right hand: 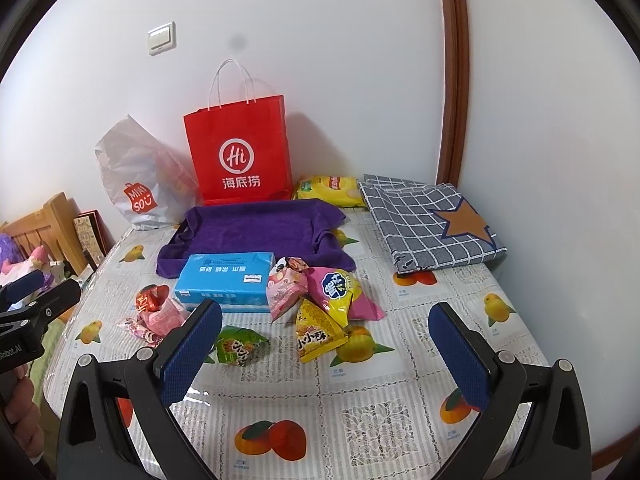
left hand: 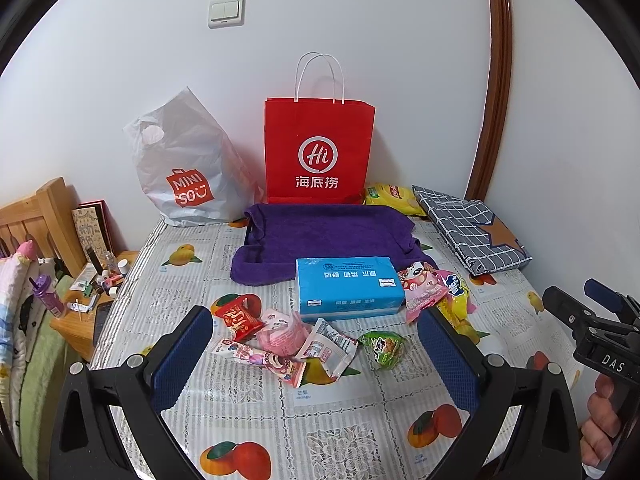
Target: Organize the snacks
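Note:
Small snack packets lie scattered on the table: a red packet point(left hand: 239, 316), pink packets point(left hand: 280, 332), a green packet point(left hand: 385, 349) point(right hand: 237, 347), a yellow triangular packet point(right hand: 318, 334) and a pink-and-yellow bag point(right hand: 340, 286). Behind them sits a blue tissue pack point(left hand: 347, 288) point(right hand: 226, 278), then a tray covered with a purple towel point(left hand: 328, 236) point(right hand: 256, 228). My left gripper point(left hand: 316, 356) hangs open just in front of the pink packets, holding nothing. The right gripper point(right hand: 326, 344) is open too, above the table near the green and yellow packets.
A red paper bag point(left hand: 319, 152) point(right hand: 240, 152) and a white plastic bag point(left hand: 186, 168) point(right hand: 136, 184) stand against the wall. A yellow chip bag point(right hand: 330, 190) and a folded checked cloth point(right hand: 428, 226) lie at the back right. A cluttered bedside stand point(left hand: 92, 300) is left of the table.

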Available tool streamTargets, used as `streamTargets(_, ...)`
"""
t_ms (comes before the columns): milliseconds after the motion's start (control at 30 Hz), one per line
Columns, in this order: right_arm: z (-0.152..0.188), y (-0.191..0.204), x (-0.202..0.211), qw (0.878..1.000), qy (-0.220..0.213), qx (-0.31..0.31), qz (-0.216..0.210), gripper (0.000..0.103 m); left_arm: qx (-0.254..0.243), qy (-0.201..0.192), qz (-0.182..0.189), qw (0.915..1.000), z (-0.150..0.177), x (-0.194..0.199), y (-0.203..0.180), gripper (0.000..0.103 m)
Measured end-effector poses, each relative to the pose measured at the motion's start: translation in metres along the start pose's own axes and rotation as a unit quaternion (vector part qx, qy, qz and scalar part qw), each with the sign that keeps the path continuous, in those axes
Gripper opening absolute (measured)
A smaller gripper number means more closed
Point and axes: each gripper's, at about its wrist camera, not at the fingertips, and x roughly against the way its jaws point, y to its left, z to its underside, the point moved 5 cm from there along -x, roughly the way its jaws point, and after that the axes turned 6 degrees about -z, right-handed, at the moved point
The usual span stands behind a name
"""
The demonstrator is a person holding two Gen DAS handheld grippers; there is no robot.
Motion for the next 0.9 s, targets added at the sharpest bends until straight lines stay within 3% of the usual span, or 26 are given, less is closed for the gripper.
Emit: streamTargets(900,0.0008,0.0048,0.0002,1.0,0.0,0.001,-0.003,0.102,-0.001,0.0,-0.002,1.0,0.0007,-0.0004,-0.0013,0.103)
